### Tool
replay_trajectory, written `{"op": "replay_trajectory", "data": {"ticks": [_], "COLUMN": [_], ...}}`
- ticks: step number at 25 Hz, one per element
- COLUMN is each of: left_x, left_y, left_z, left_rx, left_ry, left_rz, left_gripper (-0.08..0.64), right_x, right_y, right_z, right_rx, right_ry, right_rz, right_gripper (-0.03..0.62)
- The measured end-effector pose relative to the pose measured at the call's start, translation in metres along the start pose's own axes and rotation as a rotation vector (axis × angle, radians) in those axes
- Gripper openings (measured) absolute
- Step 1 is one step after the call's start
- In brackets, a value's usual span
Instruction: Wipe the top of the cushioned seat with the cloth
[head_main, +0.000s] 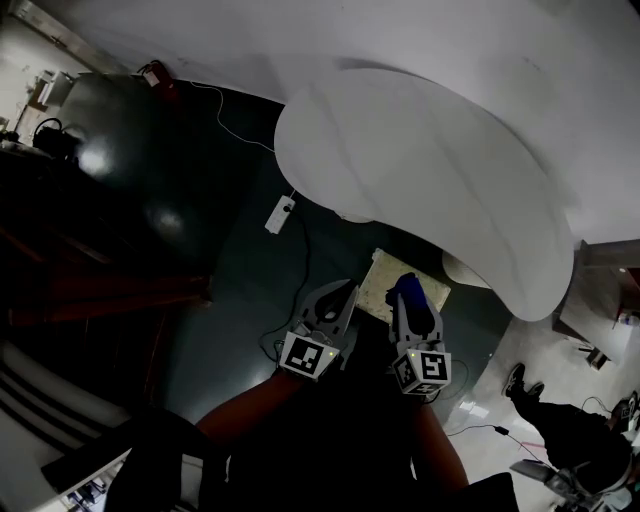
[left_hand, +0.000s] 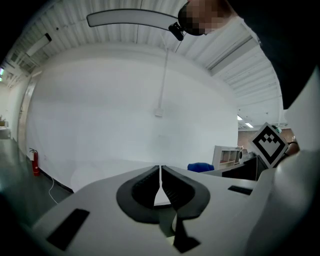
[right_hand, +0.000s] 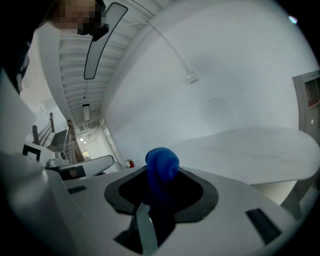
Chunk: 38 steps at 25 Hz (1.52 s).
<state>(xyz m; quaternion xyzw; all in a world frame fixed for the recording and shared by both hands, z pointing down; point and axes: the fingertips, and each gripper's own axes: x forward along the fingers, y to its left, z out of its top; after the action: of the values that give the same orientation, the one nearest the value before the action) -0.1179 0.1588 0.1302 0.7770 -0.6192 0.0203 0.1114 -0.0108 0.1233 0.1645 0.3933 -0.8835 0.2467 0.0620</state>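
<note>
Holding the blue cloth (right_hand: 161, 165) bunched in the clenched right tongs (right_hand: 159, 192), tuft poking past the tips, likely so it meets the surface first. Left tongs (left_hand: 160, 181) pinched together on nothing, idle alongside. White cushioned seat (head_main: 420, 170) lies ahead, apart from both; cloth not yet touching its top.

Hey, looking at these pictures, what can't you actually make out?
Cloth: right gripper view, lower part buried between the right tool's jaws.
Seat: head view, underside hidden by its own top.
Room at left: head view, too dark to read.
Person: head view, lower right, cut off by the edge.
</note>
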Motion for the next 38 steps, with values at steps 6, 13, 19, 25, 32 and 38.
{"op": "replay_trajectory", "data": {"ticks": [6, 13, 19, 25, 32, 38], "left_x": [0.018, 0.049, 0.079, 0.092, 0.108, 0.122], "left_y": [0.015, 0.045, 0.063, 0.07, 0.067, 0.069], "left_z": [-0.052, -0.124, -0.195, -0.25, -0.296, -0.311], "left_rx": [-0.082, -0.064, -0.084, -0.071, -0.094, -0.117], "left_ry": [0.04, 0.129, 0.168, 0.203, 0.233, 0.251], "left_rz": [0.023, -0.006, 0.015, 0.03, 0.033, 0.034], "left_gripper": [0.023, 0.023, 0.023, 0.024, 0.025, 0.023], "right_x": [0.029, 0.099, 0.156, 0.196, 0.218, 0.234], "right_y": [-0.031, -0.052, -0.093, -0.137, -0.169, -0.187], "right_z": [-0.065, -0.134, -0.204, -0.278, -0.334, -0.368], "right_rx": [0.038, 0.021, 0.035, 0.073, 0.157, 0.222], "right_ry": [0.15, 0.222, 0.29, 0.402, 0.438, 0.457], "right_rz": [-0.032, -0.012, 0.022, 0.021, 0.003, -0.026], "right_gripper": [0.163, 0.164, 0.164, 0.164, 0.164, 0.164]}}
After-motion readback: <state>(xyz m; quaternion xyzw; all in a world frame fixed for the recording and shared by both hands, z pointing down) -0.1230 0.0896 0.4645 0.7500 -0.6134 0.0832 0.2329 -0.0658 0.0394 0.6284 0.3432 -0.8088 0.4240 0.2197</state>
